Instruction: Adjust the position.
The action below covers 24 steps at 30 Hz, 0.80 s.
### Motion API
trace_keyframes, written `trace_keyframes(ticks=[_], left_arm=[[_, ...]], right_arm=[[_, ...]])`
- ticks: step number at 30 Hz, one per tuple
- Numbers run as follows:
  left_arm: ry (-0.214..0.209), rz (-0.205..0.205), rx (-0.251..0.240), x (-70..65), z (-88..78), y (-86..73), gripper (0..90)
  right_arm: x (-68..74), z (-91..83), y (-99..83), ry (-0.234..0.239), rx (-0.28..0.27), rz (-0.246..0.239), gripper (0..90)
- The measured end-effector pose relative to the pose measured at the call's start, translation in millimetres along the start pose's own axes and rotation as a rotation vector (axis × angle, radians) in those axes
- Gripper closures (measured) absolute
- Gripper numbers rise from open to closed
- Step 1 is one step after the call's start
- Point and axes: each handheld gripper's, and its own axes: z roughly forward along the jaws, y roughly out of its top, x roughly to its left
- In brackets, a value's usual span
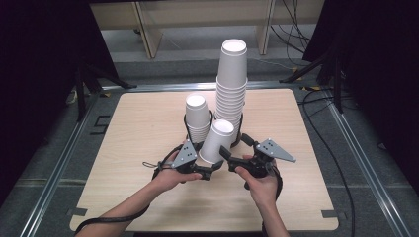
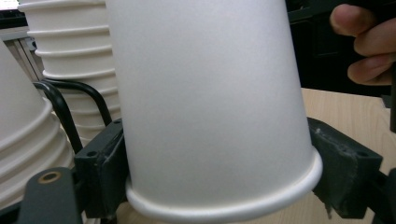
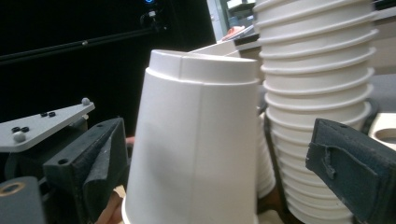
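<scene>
Dark curtains close off both sides of the room, and a pale wooden bench (image 1: 148,128) stands in the middle with cables trailing over the grey floor around it. On the bench a black wire holder (image 1: 212,116) carries two stacks of upturned white paper cups: a tall stack (image 1: 232,84) and, just to its left, a short stack (image 1: 197,118). A single upturned paper cup (image 1: 216,141) tilts in front of the tall stack, on the near side, between the person's two hands. The left gripper (image 1: 211,171) is clamped on this cup near its rim, with both black pads pressing against the wall just above the rolled lip. The right gripper (image 1: 232,149) sits just right of the same cup with its jaws spread wide; in the right gripper view the cup stands between the pads, one pad close beside the wall and the other well clear.
</scene>
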Motion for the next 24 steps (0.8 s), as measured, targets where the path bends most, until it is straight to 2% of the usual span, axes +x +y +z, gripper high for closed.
trace_keyframes(ticks=[2,3,5,8,9,12,13,14,17,20,24], left_arm=[[0.005,0.011,0.009,1.6,-1.7,0.6,17.0],[0.004,0.003,-0.003,2.0,-1.5,0.6,17.0],[0.005,-0.002,0.011,3.0,-4.2,2.3,17.1],[0.0,0.006,0.023,4.5,-6.8,4.1,17.1],[-0.004,0.005,0.013,4.8,-6.3,3.9,17.1],[-0.009,0.022,0.047,5.8,-9.6,4.8,17.0],[-0.011,0.025,0.05,6.0,-9.9,4.5,17.0],[-0.015,0.027,0.056,6.5,-10.6,4.1,17.0],[-0.012,0.03,0.072,8.3,-12.0,2.8,16.8],[-0.014,0.031,0.085,8.4,-12.5,1.4,16.9],[-0.019,0.041,0.106,9.0,-13.7,0.7,16.8]], right_arm=[[-2.2,-5.3,0.0,-0.006,0.0,-0.003,6.4],[-4.7,-10.4,-0.7,-0.014,0.002,-0.007,6.8],[-8.5,-14.7,-3.0,-0.02,0.003,-0.007,7.3],[-12.3,-18.8,-5.9,-0.026,0.025,-0.019,7.7],[-14.0,-20.6,-7.8,-0.03,0.031,-0.018,7.8],[-18.1,-23.3,-12.3,-0.037,0.057,-0.05,8.3],[-18.0,-23.5,-14.5,-0.03,0.055,-0.029,8.7],[-19.6,-24.0,-15.7,-0.03,0.056,-0.043,8.7],[-24.4,-26.3,-21.1,-0.032,0.063,-0.028,8.9],[-26.6,-27.6,-22.1,-0.052,0.076,-0.052,9.2],[-26.4,-28.2,-23.3,-0.046,0.088,-0.038,9.9]])
